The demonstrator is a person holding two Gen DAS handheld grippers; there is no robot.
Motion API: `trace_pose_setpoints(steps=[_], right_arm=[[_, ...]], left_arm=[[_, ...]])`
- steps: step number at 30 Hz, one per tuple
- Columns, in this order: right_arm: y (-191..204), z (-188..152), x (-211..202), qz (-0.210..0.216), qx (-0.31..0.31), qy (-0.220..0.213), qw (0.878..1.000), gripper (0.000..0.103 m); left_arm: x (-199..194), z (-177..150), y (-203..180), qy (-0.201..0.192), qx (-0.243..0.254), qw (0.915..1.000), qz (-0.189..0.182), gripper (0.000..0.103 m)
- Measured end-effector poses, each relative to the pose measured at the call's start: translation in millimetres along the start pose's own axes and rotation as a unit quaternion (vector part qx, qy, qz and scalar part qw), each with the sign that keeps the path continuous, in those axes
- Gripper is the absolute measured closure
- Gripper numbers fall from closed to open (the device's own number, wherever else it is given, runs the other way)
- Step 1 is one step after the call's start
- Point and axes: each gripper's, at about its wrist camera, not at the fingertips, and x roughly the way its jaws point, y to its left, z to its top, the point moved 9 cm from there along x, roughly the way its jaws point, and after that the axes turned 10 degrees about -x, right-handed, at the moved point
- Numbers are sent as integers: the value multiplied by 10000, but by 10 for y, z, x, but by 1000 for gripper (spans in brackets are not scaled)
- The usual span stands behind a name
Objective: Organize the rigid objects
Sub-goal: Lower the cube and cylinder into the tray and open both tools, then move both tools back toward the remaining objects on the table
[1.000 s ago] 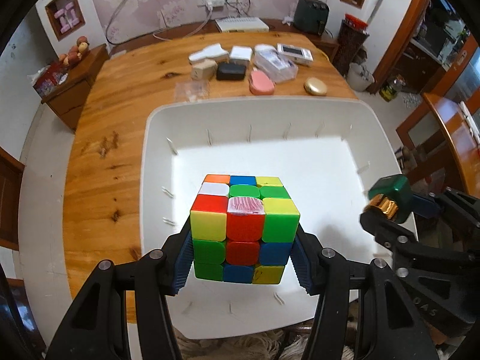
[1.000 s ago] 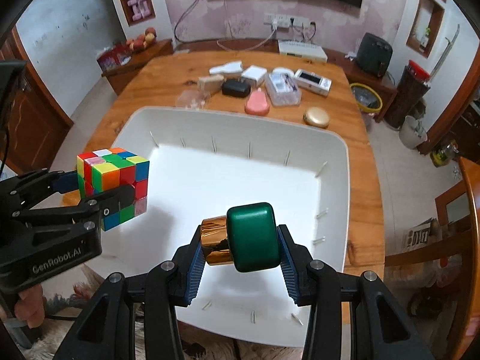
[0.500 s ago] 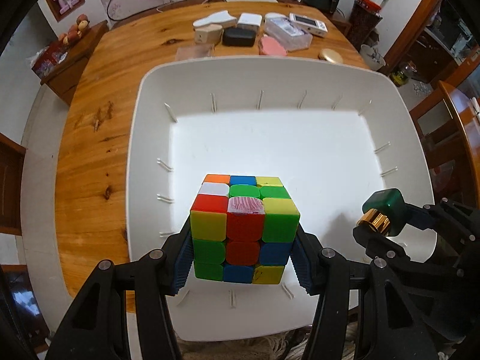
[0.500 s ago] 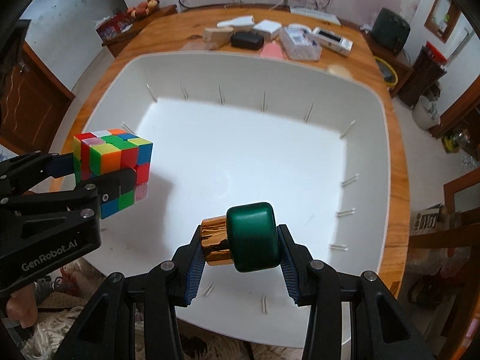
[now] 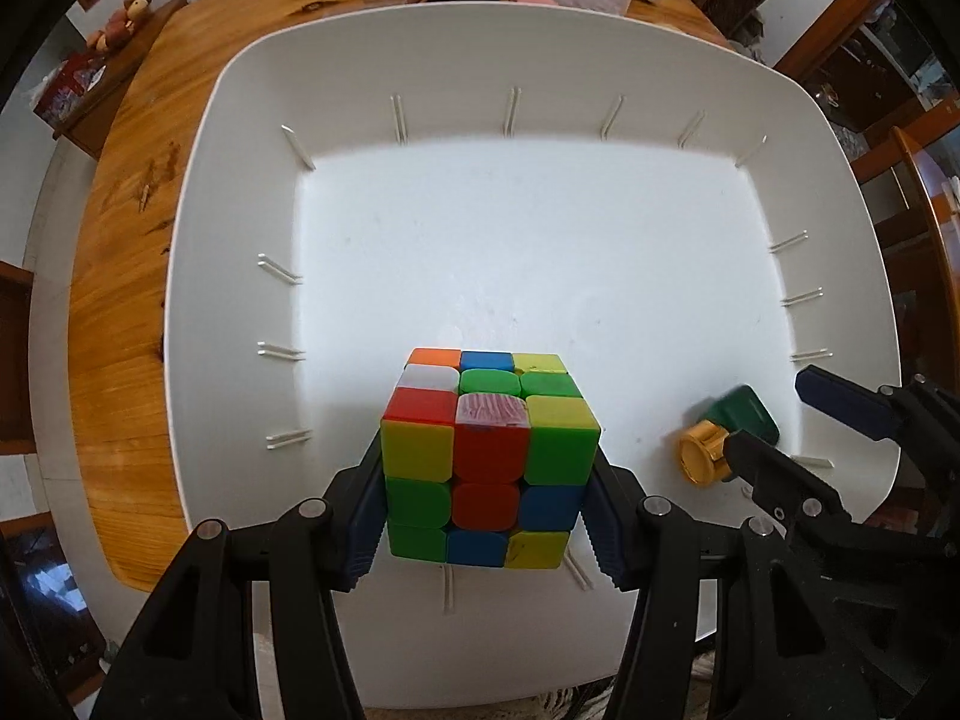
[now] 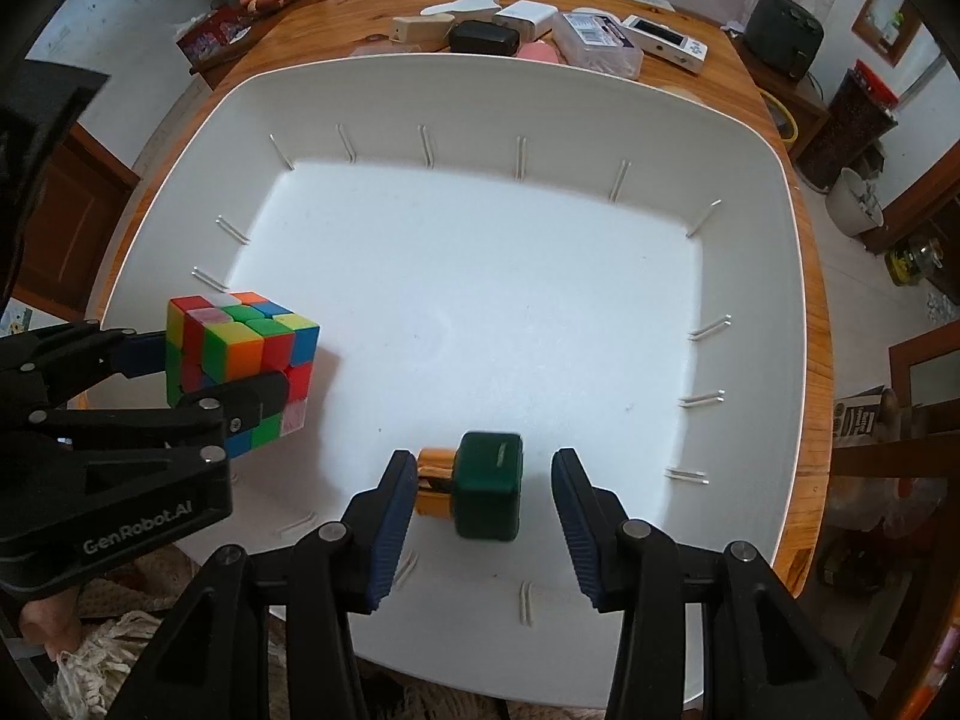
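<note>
Left gripper [image 5: 483, 516] clamping our cube [image 5: 489, 456], "GenRobot.AI" showing | right gripper [image 6: 483, 519] opening, green bottle [image 6: 486, 483] seemingly loose between jaws.

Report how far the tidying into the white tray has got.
Nearly done: the green bottle with a gold cap lies between the right gripper, whose jaws are opening off it. In hand: the multicoloured puzzle cube, clamped by the left gripper low over the white plastic tray. Left: the small boxes and cases on the wooden table.
</note>
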Motion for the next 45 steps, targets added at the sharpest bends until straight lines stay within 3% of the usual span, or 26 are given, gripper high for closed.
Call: trace_pose_setpoints(steps=[9, 13, 15, 37, 38, 45], right_arm=[[-17, 0, 11, -14, -6, 14, 10000, 48], [-22, 0, 15, -17, 2, 11, 10000, 47], [-31, 6, 10, -18, 28, -5, 10000, 47], [-17, 7, 18, -55, 8, 1, 10000, 47], [-16, 9, 15, -62, 7, -1, 10000, 47], [4, 26, 0, -95, -7, -21, 10000, 47]], left_arm=[[143, -72, -1, 184, 168, 9990, 374, 40], [74, -13, 13, -88, 125, 9993, 349, 22], [84, -11, 34, -92, 72, 9994, 330, 19], [128, -39, 167, -84, -50, 9996, 259, 18], [86, -58, 21, -97, -48, 9996, 271, 18], [14, -67, 87, -373, 22, 9987, 359, 18]])
